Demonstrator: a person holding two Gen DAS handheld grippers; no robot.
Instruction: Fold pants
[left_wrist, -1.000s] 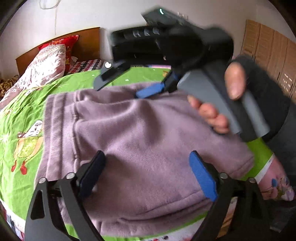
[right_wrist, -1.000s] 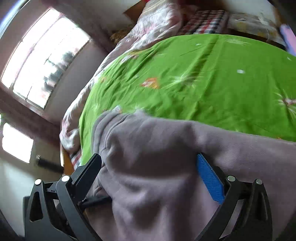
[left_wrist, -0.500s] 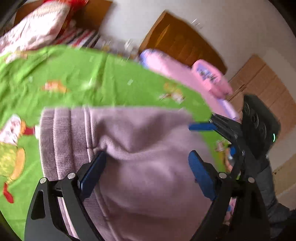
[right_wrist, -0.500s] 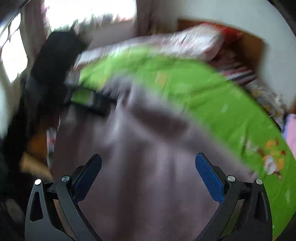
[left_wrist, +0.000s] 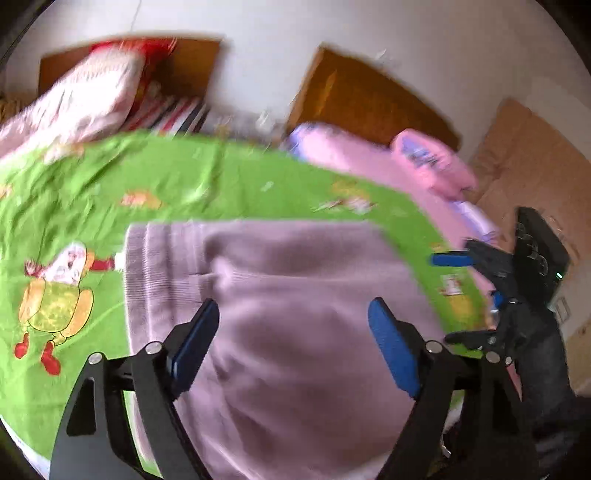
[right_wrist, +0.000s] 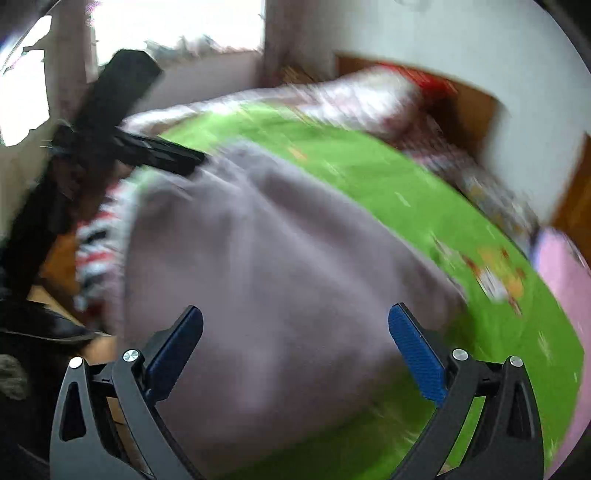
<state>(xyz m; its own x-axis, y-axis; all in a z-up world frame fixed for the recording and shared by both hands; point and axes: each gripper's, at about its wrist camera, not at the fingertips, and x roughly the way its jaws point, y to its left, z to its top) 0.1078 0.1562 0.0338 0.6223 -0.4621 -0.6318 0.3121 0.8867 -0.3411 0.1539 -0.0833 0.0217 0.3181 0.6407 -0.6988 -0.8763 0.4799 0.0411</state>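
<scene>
Mauve pants (left_wrist: 295, 295) lie folded into a thick bundle on the green cartoon-print bedsheet (left_wrist: 74, 206), ribbed waistband to the left. My left gripper (left_wrist: 293, 314) hovers over the bundle, open, its blue pads clear of the cloth. At the right edge of the left wrist view, my right gripper (left_wrist: 458, 299) is open and held off the pants by a dark-sleeved hand. In the blurred right wrist view the pants (right_wrist: 277, 277) fill the middle under my open right gripper (right_wrist: 295, 317). The dark left gripper (right_wrist: 159, 155) reaches in from the upper left.
A floral pillow (left_wrist: 85, 99) and wooden headboard (left_wrist: 184, 62) stand at the back left. Pink bedding (left_wrist: 413, 166) and a second headboard lie at the back right, with a wardrobe (left_wrist: 535, 162) beyond. A bright window (right_wrist: 177, 26) is on the far side.
The right gripper let go of the pants fold and swung away to the bundle's right side. The left gripper drew back and rose a little, staying open.
</scene>
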